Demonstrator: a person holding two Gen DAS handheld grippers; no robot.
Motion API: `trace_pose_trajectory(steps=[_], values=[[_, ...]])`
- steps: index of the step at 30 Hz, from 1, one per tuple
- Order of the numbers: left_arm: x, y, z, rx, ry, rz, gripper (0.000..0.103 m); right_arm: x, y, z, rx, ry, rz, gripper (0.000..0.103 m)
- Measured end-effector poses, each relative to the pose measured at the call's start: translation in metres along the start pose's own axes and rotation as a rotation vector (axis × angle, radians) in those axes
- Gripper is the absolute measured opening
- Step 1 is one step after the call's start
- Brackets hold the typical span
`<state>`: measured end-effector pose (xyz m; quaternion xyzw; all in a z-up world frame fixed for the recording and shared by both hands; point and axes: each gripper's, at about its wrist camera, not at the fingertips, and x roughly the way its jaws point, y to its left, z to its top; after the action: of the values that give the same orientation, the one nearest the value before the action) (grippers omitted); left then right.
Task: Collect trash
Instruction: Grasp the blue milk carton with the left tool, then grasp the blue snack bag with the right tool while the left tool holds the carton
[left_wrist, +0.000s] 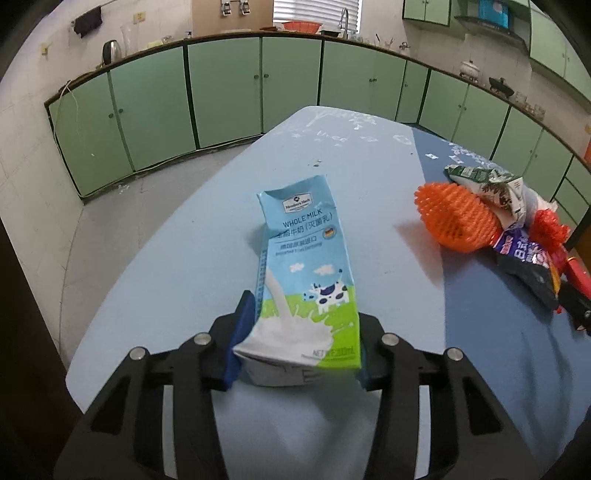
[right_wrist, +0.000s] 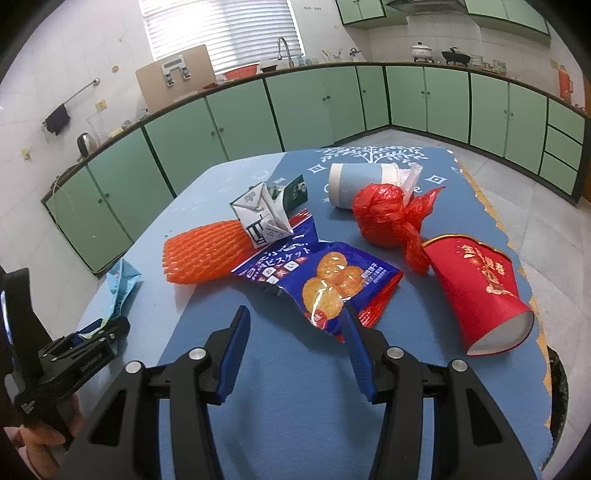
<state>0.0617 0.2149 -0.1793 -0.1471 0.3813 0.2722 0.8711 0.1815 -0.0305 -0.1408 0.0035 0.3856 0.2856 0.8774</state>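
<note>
Your left hand-held gripper is clamped on the base end of the whole-milk carton; blue pads press both sides of it; the carton points away from you, top end crumpled, over the light blue part of the tabletop. From the right wrist view that same left hand-held gripper sits at the near left edge, the pale blue carton sticking out of it; whether the carton touches the surface, cannot tell.

Your right hand-held gripper is wide open, nothing between its fingers; it hangs over the dark blue mat, with the near corner of the blue biscuit wrapper just beyond its right fingertip; contact there cannot be told.

Rest of the trash is bunched mid-tabletop; orange foam fruit net lies left of the wrapper; a flattened green-and-white carton rests on the net's far end; a knotted red plastic bag sits right of that, just beside a pale blue paper cup lying on its side behind it; a red paper cup lies tipped over at far right, mouth toward you.

Left wrist view shows the same pile well to the right of the held carton.
</note>
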Motion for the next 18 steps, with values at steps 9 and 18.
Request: trace_pose_trajectory(steps=[9,18], values=[[-0.013,-0.012,0.018,-0.005,-0.049,-0.045,0.045,0.015,-0.008,0.002,-0.002,0.032,-0.041,0.051],[-0.012,-0.028,0.023,0.027,-0.057,-0.069,0.045,0.037,-0.012,0.005,-0.035,0.065,-0.097,0.027]])
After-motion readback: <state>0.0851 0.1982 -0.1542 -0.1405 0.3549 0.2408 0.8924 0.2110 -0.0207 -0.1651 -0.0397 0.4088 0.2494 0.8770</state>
